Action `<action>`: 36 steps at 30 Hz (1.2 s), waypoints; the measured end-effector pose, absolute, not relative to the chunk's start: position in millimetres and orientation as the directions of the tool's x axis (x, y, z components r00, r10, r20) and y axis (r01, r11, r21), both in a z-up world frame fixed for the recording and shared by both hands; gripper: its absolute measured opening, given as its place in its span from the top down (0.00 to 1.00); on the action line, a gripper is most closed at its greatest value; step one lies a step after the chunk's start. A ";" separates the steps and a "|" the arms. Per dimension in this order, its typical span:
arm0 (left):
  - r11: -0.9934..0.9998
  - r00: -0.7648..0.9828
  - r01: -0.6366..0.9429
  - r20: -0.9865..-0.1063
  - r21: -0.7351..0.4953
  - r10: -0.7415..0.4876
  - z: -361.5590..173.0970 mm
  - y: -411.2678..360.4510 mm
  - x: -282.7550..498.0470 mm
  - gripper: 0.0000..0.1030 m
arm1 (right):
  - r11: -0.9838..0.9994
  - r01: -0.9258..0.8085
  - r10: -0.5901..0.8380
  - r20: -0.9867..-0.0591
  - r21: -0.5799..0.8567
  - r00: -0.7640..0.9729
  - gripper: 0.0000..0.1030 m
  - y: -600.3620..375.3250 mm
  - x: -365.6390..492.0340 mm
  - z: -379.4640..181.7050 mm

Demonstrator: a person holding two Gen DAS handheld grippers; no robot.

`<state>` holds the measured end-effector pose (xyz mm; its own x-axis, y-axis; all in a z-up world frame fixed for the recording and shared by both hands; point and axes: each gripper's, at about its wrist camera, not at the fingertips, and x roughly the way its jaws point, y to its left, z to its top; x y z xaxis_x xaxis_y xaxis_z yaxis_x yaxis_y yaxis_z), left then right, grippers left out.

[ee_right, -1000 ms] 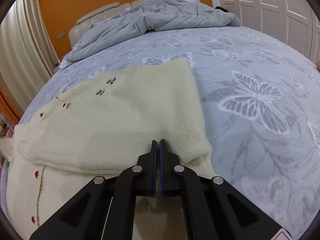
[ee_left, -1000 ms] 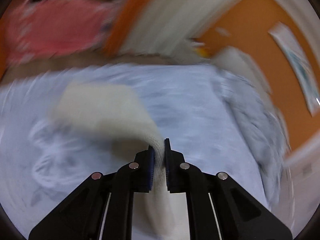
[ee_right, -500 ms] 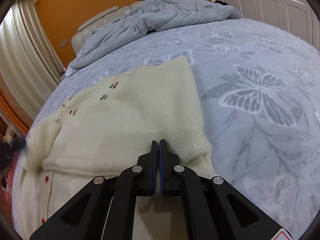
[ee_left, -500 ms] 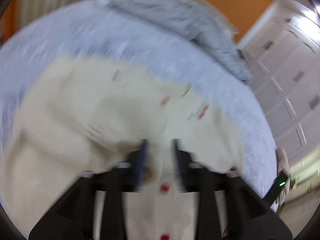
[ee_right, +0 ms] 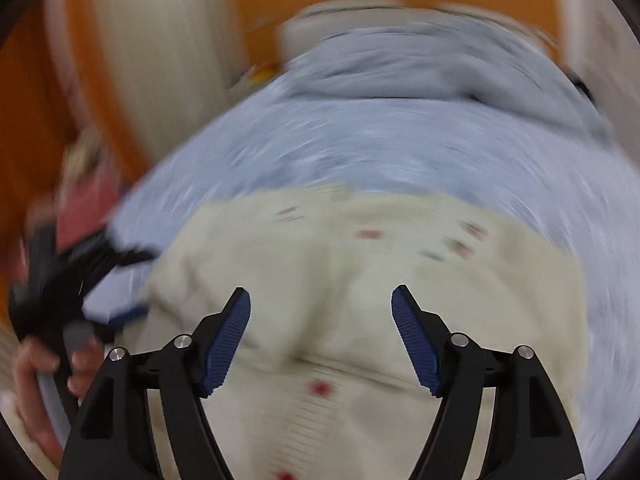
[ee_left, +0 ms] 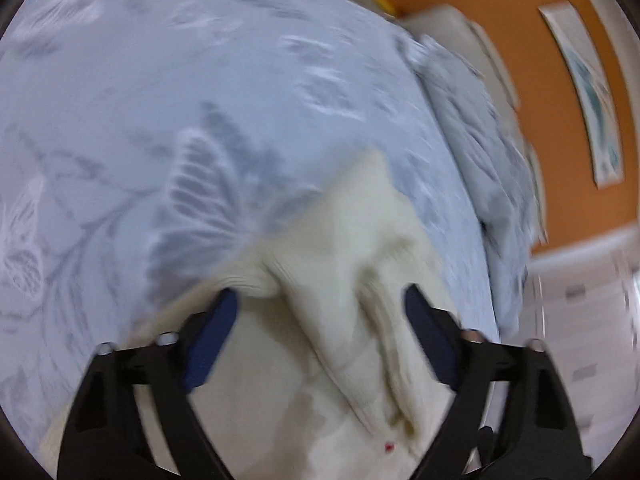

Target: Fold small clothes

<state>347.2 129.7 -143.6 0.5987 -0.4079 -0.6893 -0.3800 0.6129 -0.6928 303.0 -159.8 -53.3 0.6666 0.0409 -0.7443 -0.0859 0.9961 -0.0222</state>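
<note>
Cream cardigan, with red buttons down its front, lies on the pale blue butterfly-print bedspread, one part bunched into loose folds in the left wrist view. The left gripper stands with jaws wide apart over those folds and grips nothing, and the right gripper is likewise spread wide above the buttoned front, holding nothing. Both views are motion-blurred; a crumpled grey quilt lies at the far end of the bed before an orange wall.
</note>
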 end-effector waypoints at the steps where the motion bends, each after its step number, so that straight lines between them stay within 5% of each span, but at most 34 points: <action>1: 0.606 0.608 -0.389 -0.687 -0.694 -0.397 -146.8 131.3 345.1 0.38 | 0.991 -0.114 0.018 -0.762 -0.074 0.648 0.31 -142.3 313.8 -60.7; 4: 0.675 0.626 -0.360 -0.703 -0.644 -0.337 -145.6 123.4 346.4 0.44 | 0.976 -0.151 -0.048 -0.838 -0.154 0.543 0.37 -114.9 349.2 -100.9; 5: 0.706 0.631 -0.340 -0.707 -0.621 -0.319 -146.1 120.2 346.5 0.45 | 0.981 -0.153 -0.018 -0.851 -0.115 0.526 0.65 -119.9 355.0 -108.0; 6: 0.736 0.637 -0.320 -0.710 -0.597 -0.299 -146.7 115.8 343.7 0.46 | 0.992 -0.112 0.018 -0.844 -0.050 0.536 0.81 -133.0 355.5 -101.8; 8: 0.755 0.650 -0.300 -0.704 -0.583 -0.286 -146.8 118.7 335.6 0.51 | 0.975 0.038 0.151 -0.774 0.221 0.614 0.82 -189.6 339.3 -73.4; 11: 0.832 0.673 -0.215 -0.694 -0.512 -0.254 -148.5 112.1 328.3 0.50 | 0.844 0.249 0.171 -0.678 0.475 0.715 0.84 -284.1 287.3 -64.7; 14: 0.895 0.706 -0.157 -0.681 -0.418 -0.194 -149.9 98.0 323.1 0.49 | 0.778 0.449 0.076 -0.774 0.440 0.628 0.76 -347.0 247.6 -111.7; 16: 0.891 0.713 -0.149 -0.671 -0.429 -0.204 -150.3 97.1 324.6 0.42 | 0.755 0.453 0.137 -0.790 0.474 0.598 0.87 -363.3 232.2 -137.5; 17: 0.897 0.714 -0.140 -0.671 -0.419 -0.202 -150.3 95.5 324.7 0.39 | 0.734 0.431 0.158 -0.750 0.525 0.643 0.86 -369.0 221.3 -134.8; 21: 0.903 0.714 -0.110 -0.665 -0.416 -0.219 -149.0 89.5 332.9 0.30 | 0.669 0.432 0.166 -0.687 0.605 0.707 0.31 -377.8 219.5 -120.5; 26: 0.881 0.694 -0.110 -0.670 -0.459 -0.262 -142.9 93.3 336.4 0.22 | 0.641 0.433 0.262 -0.710 0.634 0.653 0.30 -369.0 248.7 -125.6; 31: 0.768 0.681 -0.181 -0.641 -0.615 -0.353 -141.0 116.7 338.9 0.21 | 0.597 0.369 0.284 -0.618 0.712 0.733 0.30 -372.4 212.3 -105.5; 36: 0.735 0.650 -0.224 -0.660 -0.641 -0.377 -139.0 117.2 351.0 0.13 | 0.646 0.374 0.273 -0.660 0.665 0.700 0.25 -366.9 220.9 -100.7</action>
<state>351.0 117.2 -139.0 0.6497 -0.3775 -0.6599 -0.2238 0.7346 -0.6406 220.9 -366.9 -100.7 0.7001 0.2734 -0.6596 0.3740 0.6465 0.6650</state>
